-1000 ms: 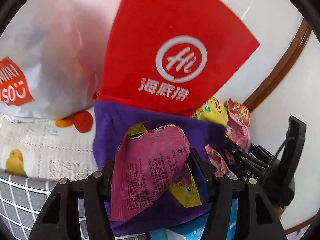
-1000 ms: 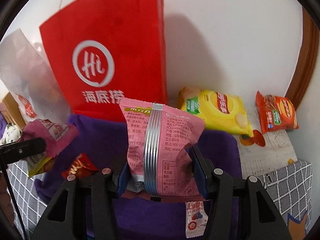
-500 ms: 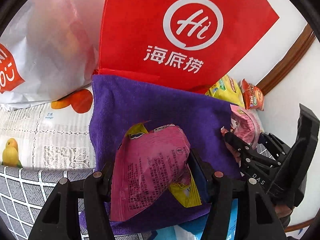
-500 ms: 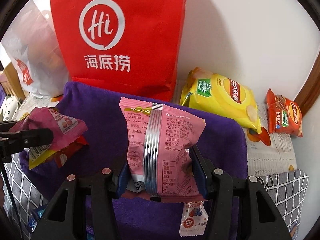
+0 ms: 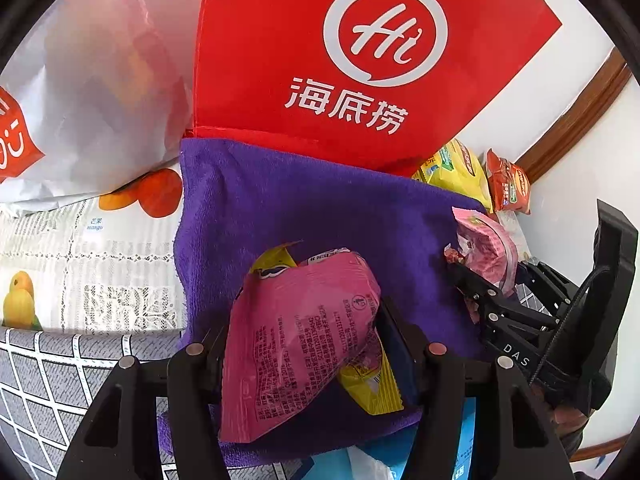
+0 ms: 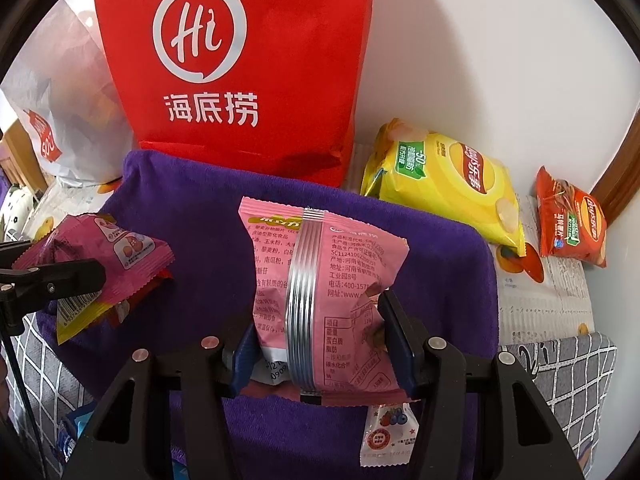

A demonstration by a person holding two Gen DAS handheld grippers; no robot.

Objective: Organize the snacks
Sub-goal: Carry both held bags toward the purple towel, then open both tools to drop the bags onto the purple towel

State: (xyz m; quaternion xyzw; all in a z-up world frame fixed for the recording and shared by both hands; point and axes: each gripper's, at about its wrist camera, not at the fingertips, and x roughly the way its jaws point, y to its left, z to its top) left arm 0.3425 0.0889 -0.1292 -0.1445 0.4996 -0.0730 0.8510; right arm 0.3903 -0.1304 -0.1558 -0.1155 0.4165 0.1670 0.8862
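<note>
Left tongs (image 5: 304, 344) were clamped on crinkly magenta and yellow foil packets (image 5: 296, 340); right tongs (image 6: 320, 344) squeezed a puffy pink foil packet (image 6: 320, 280) over the fuzzy purple towel (image 6: 192, 216).

Purple towel (image 6: 208, 216): bare stretch open at centre and toward far edge. Red bag (image 6: 240, 60) stands upright along that far edge, blocking. White plastic bag (image 5: 92, 80) closes far left. Yellow chip bag (image 6: 448, 176) and orange packet (image 6: 572, 220) fill the right by the wall.
</note>
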